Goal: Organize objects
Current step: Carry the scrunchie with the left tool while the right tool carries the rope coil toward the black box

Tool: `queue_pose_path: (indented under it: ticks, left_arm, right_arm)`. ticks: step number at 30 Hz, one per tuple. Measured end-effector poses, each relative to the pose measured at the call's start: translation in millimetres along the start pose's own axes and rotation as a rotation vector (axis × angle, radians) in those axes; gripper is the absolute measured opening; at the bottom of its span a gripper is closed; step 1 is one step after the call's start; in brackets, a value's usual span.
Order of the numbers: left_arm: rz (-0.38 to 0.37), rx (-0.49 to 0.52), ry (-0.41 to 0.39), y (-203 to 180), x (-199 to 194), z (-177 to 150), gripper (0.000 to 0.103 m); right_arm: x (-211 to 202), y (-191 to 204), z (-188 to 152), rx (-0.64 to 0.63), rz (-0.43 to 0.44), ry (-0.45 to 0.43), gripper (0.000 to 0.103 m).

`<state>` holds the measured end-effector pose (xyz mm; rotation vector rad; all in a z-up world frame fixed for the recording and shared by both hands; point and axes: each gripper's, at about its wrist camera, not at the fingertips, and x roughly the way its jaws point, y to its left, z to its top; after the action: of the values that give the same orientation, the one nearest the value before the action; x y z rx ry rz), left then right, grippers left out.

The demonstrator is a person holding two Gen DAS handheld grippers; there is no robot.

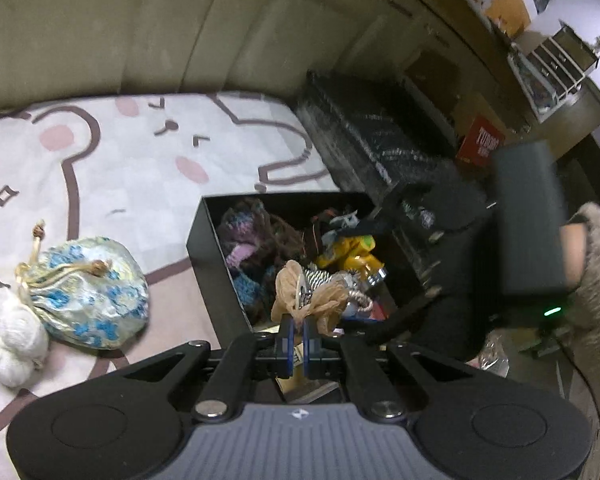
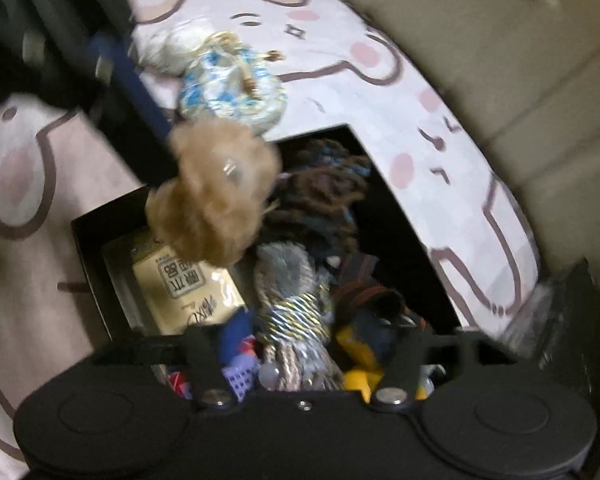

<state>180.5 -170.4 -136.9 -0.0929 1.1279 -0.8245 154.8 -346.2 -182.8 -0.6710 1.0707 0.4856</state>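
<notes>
My left gripper (image 1: pixel 299 328) is shut on a tan scrunchie (image 1: pixel 312 300) and holds it above the near edge of the black box (image 1: pixel 210 252). The scrunchie also shows in the right wrist view (image 2: pixel 216 192), hanging from the left gripper's blue finger (image 2: pixel 128 68) over the box (image 2: pixel 88 236). The box holds yarn (image 1: pixel 252 232), a yellow toy (image 1: pixel 352 252), a rope toy (image 2: pixel 296 312) and a packet (image 2: pixel 184 288). My right gripper's fingers do not show in its own view; its body (image 1: pixel 528 216) hovers right of the box.
A floral drawstring pouch (image 1: pixel 88 288) and a white yarn ball (image 1: pixel 8 344) lie on the bear-print bedsheet (image 1: pixel 140 168) left of the box. A black case (image 1: pixel 380 136) stands past the bed's edge. A beige headboard (image 1: pixel 140 32) is behind.
</notes>
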Motion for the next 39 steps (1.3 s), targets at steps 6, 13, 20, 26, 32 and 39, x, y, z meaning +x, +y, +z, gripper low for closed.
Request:
queue_pose_path:
  ticks: [6, 13, 20, 26, 32, 39]
  left_arm:
    - [0.054, 0.044, 0.057, -6, 24, 1, 0.003]
    - [0.166, 0.151, 0.062, -19, 46, 3, 0.003]
    - [0.288, 0.286, 0.066, -36, 60, 2, 0.004]
    - [0.374, 0.396, 0.058, -47, 69, -4, 0.003]
    - [0.379, 0.421, 0.044, -49, 68, -7, 0.006]
    - [0.327, 0.416, 0.057, -56, 51, -9, 0.019]
  right_arm:
    - [-18, -21, -16, 0.112, 0.043, -0.032, 0.033]
    - [-23, -14, -24, 0.164, 0.115, -0.077, 0.018]
    - [-6, -12, -22, 0.161, 0.056, -0.054, 0.008]
    - [1, -13, -21, 0.134, 0.015, -0.047, 0.008]
    - [-6, -19, -22, 0.216, 0.017, -0.074, 0.008]
    - [-30, -21, -39, 0.227, 0.062, -0.042, 0.008]
